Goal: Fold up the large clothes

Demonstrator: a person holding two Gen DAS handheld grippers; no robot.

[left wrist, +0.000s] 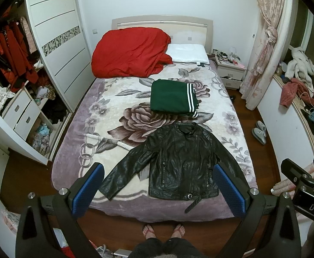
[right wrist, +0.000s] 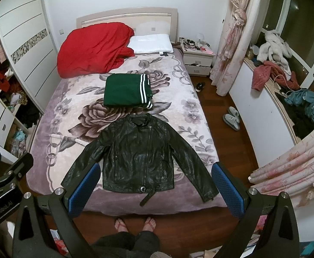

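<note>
A black leather jacket lies flat, front up, sleeves spread, near the foot of the bed; it also shows in the right wrist view. A folded green garment with white stripes lies beyond its collar, also seen in the right wrist view. My left gripper is open and empty, held high above the bed's foot. My right gripper is open and empty, held beside it at the same height. Neither touches the jacket.
A red duvet and a white pillow lie at the headboard. An open wardrobe stands left, a nightstand and curtains right. Slippers lie on the wooden floor. The person's feet stand at the bed's foot.
</note>
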